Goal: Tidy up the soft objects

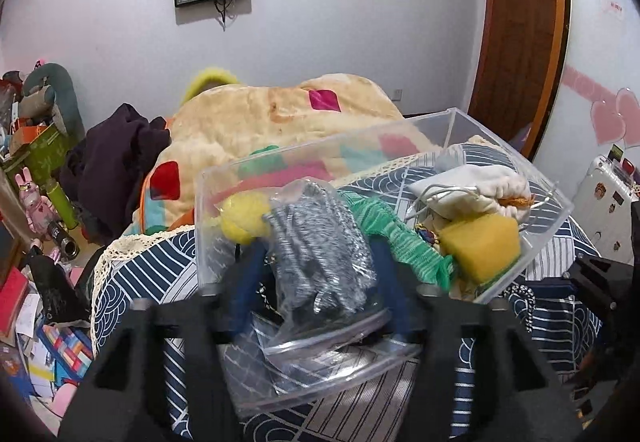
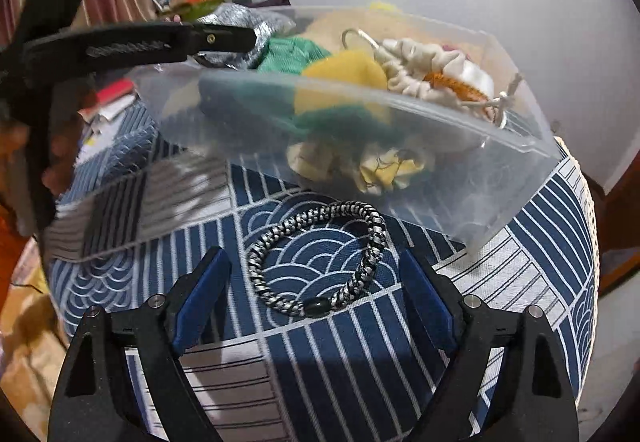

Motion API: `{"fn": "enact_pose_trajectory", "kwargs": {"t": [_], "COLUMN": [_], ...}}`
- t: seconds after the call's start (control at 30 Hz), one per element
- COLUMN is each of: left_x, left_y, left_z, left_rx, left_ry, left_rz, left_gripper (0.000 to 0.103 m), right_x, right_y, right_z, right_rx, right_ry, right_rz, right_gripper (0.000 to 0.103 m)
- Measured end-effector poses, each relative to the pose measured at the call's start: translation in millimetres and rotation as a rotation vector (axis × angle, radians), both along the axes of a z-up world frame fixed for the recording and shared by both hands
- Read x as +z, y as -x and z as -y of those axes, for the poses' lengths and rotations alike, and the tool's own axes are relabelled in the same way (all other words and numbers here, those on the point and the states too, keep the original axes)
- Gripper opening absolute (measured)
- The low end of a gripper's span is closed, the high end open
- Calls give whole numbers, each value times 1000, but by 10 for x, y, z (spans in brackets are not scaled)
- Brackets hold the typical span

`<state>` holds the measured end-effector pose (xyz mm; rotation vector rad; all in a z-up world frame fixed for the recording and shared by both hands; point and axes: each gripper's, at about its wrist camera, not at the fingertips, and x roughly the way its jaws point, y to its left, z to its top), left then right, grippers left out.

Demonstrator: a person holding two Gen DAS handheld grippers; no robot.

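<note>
A clear plastic bin (image 1: 536, 178) (image 2: 460, 178) sits on a blue-and-white patterned cloth. It holds a yellow pom-pom (image 1: 242, 218), a green knit piece (image 1: 396, 234), a yellow sponge (image 1: 480, 242) (image 2: 348, 70) and a white drawstring pouch (image 1: 464, 190) (image 2: 424, 62). My left gripper (image 1: 316, 254) is shut on a clear bag of grey-and-white cloth (image 1: 320, 242), held over the bin's near end. My right gripper (image 2: 312, 266) is open and low over the cloth, its fingers on either side of a black-and-white braided band (image 2: 320, 266) lying in front of the bin.
A cream blanket (image 1: 256, 122) with coloured patches lies heaped behind the bin, with dark clothing (image 1: 116, 158) to its left. Clutter of toys, books and boxes (image 1: 36, 178) fills the floor at left. A door (image 1: 516, 22) stands at right. The left gripper's body (image 2: 132, 42) reaches in above the bin.
</note>
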<state>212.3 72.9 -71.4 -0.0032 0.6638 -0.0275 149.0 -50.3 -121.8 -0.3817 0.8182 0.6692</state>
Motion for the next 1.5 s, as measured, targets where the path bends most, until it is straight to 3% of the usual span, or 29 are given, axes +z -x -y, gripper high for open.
{"fn": "enact_pose_trajectory", "kwargs": {"t": [0.03,0.07,0.13,0.23,0.33,0.5,0.67,0.83,0.93,1.1,1.17,1.23,1.33,1.5], "left_x": [16,33,58,121,217,401,523,538,527,479,453,435,418,424], "left_y": [35,56,95,176,286,526,754,897,962,1005,995,983,973,993], "left_z": [5,7,9,8,9,-27,-30,-23,-37,-97,-121,-155,-196,-201], "left_rx": [-3,-7,-11,-12,-13,2,19,40,51,65,70,76,79,82], "left_ry": [7,13,26,48,60,85,88,63,59,69,76,86,111,131], "left_rz": [10,16,19,32,60,129,185,208,218,217,211,206,202,204], "left_gripper": [70,72,75,78,82,91,98,99,99,100,100,100,100,100], "right_x": [11,27,45,90,135,365,782,1083,1079,891,781,744,752,882], "right_y": [4,-1,-29,-11,73,287,412,227,20,-318,-394,-397,-320,-236], "right_z": [5,17,69,155,253,368,374,73,-138,-417,-504,-525,-454,-274], "right_rx": [-1,-4,-7,-15,-6,15,41,59,54,43,31,28,38,42], "right_ry": [-1,-8,-30,-49,-77,-135,-199,-232,-221,-180,-115,-79,-72,-111], "right_rz": [9,12,8,11,24,82,188,261,267,185,153,144,157,166], "right_gripper": [64,59,36,15,12,12,12,12,13,15,25,45,66,67]}}
